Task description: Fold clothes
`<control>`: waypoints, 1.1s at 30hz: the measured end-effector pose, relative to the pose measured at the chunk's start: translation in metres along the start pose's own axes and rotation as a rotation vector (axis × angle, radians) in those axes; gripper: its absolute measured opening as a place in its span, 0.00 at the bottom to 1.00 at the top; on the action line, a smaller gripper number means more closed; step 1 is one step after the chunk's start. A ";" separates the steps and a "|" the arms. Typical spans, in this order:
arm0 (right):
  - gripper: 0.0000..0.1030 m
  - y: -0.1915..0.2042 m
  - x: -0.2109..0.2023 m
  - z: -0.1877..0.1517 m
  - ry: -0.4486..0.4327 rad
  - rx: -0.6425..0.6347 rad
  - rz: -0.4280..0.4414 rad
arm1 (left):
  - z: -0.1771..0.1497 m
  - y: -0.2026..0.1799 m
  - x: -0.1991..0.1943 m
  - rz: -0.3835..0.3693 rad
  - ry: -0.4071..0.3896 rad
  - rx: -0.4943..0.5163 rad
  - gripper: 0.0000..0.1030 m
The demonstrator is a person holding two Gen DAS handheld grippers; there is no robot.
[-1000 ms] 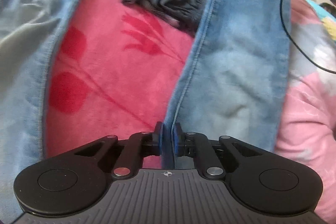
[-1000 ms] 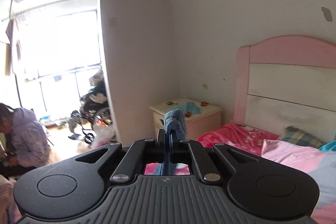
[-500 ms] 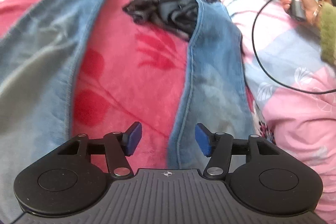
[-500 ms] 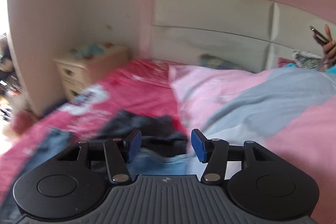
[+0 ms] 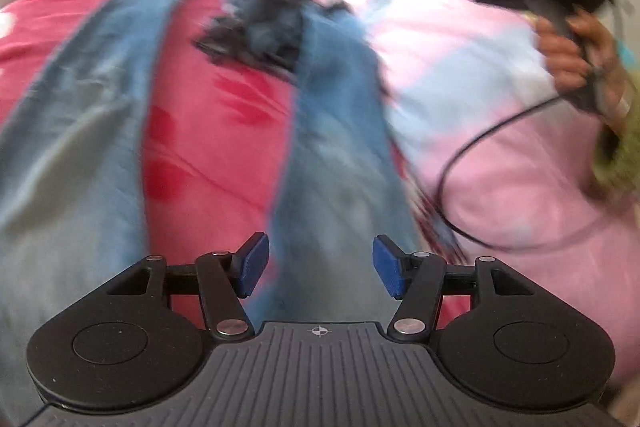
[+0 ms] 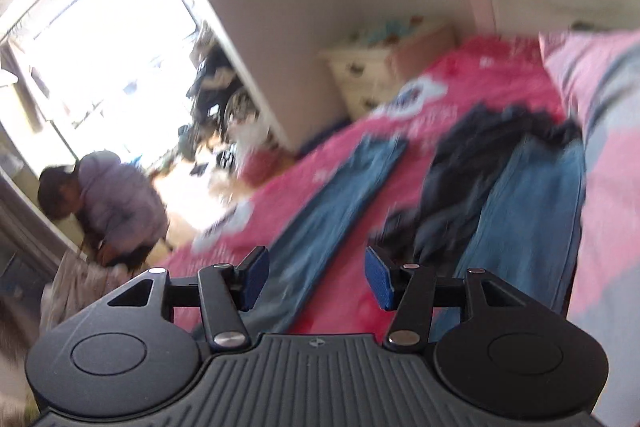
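Nearest me, the left gripper has its jaws apart and empty, where a second ago they were pinched on the seam of the jeans; that leg now lies loose on the bed just beyond the blue pads. The right gripper has likewise let go: its jaws stand apart with nothing between them, and it now looks down over the bed instead of at the far wall. So the jeans have been dropped flat on the red blanket, legs spread apart in a V. A dark garment is bunched between the legs, touching the right-hand one near its far end. Beyond lie a pink quilt and a bedside cabinet. Laying out looks done; I judge the first fold comes next, though the dark garment may snag it.
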State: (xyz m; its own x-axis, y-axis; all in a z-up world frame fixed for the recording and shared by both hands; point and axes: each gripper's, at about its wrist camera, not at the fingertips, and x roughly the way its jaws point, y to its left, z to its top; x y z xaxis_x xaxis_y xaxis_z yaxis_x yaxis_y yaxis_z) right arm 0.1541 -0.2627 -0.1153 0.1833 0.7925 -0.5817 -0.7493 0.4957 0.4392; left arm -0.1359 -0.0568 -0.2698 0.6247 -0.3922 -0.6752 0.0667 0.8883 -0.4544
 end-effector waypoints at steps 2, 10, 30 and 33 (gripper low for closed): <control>0.54 0.001 -0.003 -0.024 0.050 0.027 -0.008 | -0.014 -0.016 -0.007 -0.012 0.077 0.052 0.56; 0.54 -0.018 0.011 -0.112 0.306 0.138 -0.122 | -0.059 -0.093 -0.016 0.024 0.413 0.129 0.56; 0.55 -0.030 0.036 -0.209 0.425 0.376 -0.270 | -0.191 -0.180 0.043 0.370 0.475 0.585 0.50; 0.55 -0.037 0.035 -0.213 0.407 0.387 -0.349 | -0.196 -0.183 0.046 0.351 0.495 0.597 0.42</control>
State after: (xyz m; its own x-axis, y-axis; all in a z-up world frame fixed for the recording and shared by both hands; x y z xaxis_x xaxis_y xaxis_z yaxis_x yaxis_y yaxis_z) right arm 0.0528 -0.3284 -0.2976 0.0623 0.4024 -0.9133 -0.3929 0.8511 0.3482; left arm -0.2719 -0.2837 -0.3315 0.2831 -0.0062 -0.9591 0.4190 0.9003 0.1179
